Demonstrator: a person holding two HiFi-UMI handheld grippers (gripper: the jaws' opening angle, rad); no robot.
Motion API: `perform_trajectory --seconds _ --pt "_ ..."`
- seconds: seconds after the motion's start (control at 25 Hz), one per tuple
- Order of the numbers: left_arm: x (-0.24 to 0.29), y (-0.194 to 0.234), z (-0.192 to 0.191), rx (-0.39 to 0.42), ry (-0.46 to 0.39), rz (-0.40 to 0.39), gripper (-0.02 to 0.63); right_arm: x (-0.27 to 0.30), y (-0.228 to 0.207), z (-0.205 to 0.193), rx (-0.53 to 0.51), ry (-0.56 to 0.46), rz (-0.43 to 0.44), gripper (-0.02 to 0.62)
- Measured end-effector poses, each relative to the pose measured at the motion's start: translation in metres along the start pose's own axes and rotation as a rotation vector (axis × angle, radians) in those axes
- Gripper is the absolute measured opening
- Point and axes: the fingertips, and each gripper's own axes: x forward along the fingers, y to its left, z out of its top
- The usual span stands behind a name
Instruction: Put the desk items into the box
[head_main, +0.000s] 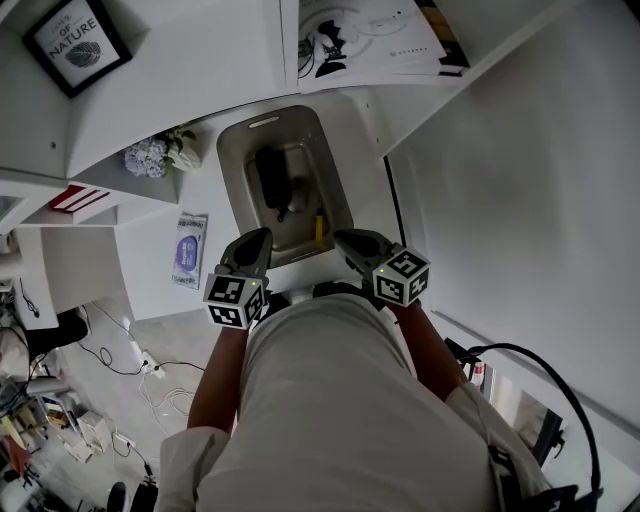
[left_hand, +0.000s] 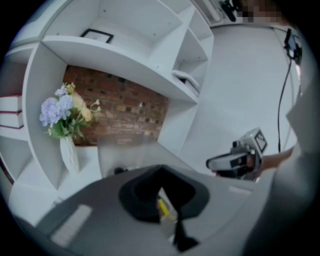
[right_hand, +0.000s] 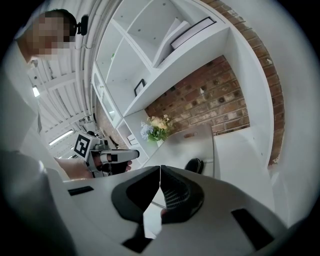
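A translucent box (head_main: 236, 150) stands on the white desk (head_main: 160, 270). Inside it lie a black mouse-like item (head_main: 272, 178) and a yellow pen (head_main: 319, 228). My left gripper (head_main: 260, 240) hovers at the box's near left corner, shut and empty. At the near right corner my right gripper (head_main: 345, 240) is also shut, holding nothing. In the left gripper view the closed left gripper (left_hand: 161, 170) points at the box (left_hand: 127, 147), with the yellow pen (left_hand: 162, 206) showing below the tips. In the right gripper view the right gripper (right_hand: 160, 169) faces the box (right_hand: 200, 142) and the black item (right_hand: 194, 165).
A blue-and-white packet (head_main: 189, 248) lies on the desk left of the box. A vase of flowers (head_main: 158, 155) stands behind it under the white shelves (head_main: 150, 90). Red books (head_main: 76, 197) sit at the far left, cables on the floor (head_main: 130, 360).
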Motion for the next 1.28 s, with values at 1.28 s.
perform_trajectory --seconds 1.28 --pt "-0.049 0.070 -0.018 -0.031 -0.042 0.099 0.037 0.042 0.042 -0.005 -0.031 0.049 0.030 0.002"
